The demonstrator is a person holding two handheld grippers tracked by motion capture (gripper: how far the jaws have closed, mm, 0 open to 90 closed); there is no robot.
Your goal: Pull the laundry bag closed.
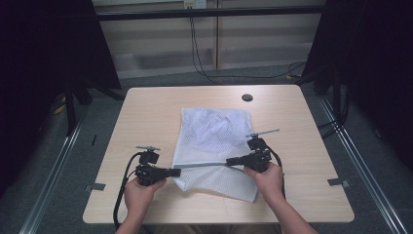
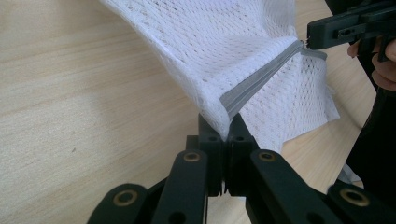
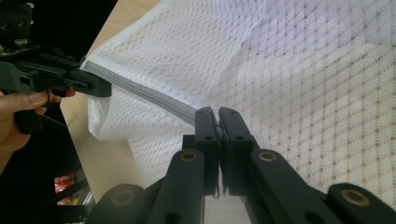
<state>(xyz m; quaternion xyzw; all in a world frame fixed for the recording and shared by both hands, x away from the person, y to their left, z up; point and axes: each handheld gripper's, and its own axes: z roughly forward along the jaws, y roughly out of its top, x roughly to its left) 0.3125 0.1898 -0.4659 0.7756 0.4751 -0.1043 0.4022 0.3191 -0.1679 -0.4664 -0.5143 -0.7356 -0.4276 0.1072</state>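
A white mesh bag [image 1: 214,139] lies flat on the wooden table [image 1: 146,112], with crumpled white fabric inside its far half. Its grey zipper [image 1: 202,165] runs taut along the raised near part of the bag, between my two grippers. My left gripper [image 1: 178,171] is shut on the zipper's left end; in the left gripper view the jaws [image 2: 227,122] pinch the bag's corner where the zipper [image 2: 254,84] ends. My right gripper [image 1: 229,162] is shut on the zipper's right end, and its jaws [image 3: 217,114] clamp the grey tape [image 3: 140,91]. The left gripper [image 3: 100,88] also appears in the right gripper view.
A round black cable hole [image 1: 247,97] sits near the table's far edge. Black curtains hang at both sides, and cables [image 1: 199,58] trail on the floor behind the table. Bare tabletop lies left and right of the bag.
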